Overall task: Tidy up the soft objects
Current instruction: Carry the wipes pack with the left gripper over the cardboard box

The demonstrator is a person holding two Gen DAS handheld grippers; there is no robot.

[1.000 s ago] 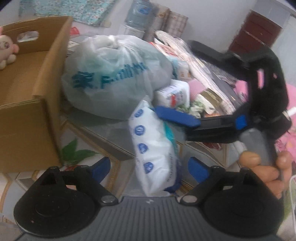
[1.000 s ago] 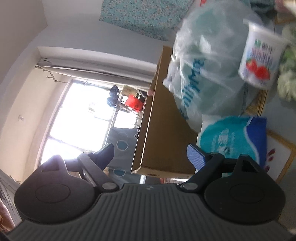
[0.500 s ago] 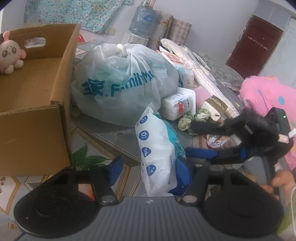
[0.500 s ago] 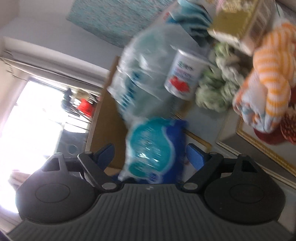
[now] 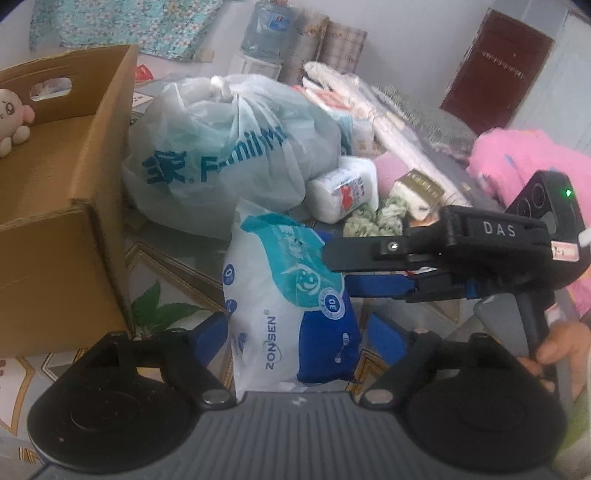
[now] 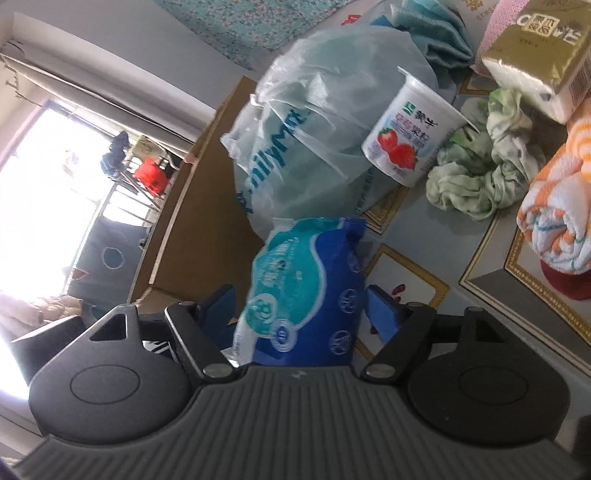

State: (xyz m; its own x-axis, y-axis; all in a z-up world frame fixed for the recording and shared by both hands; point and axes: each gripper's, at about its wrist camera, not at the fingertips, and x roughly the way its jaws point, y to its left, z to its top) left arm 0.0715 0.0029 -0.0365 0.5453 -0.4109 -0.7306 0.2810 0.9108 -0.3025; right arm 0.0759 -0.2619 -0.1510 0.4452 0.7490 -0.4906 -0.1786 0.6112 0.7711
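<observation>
**Tissue pack between both sets of fingers**

Cluttered worktop (image 5: 166,254), patterned, carries it all. Largest, my cardboard box (image 5: 62,206) waits open at the left edge, likely the destination. Beside it slumps the tied plastic bag (image 5: 229,147). Leaning upright against that bag is the tissue pack (image 5: 280,295). My left gripper (image 5: 299,332) has just widened; my right gripper (image 6: 299,306) has just narrowed. Both straddle the pack, neither visibly pinching.

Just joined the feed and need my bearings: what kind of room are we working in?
Most likely a lived-in home room, perhaps a bedroom. A pink quilt lies near a dark red door, laundry hangs outside the bright window, and a blue water-cooler bottle stands by the wall.
</observation>
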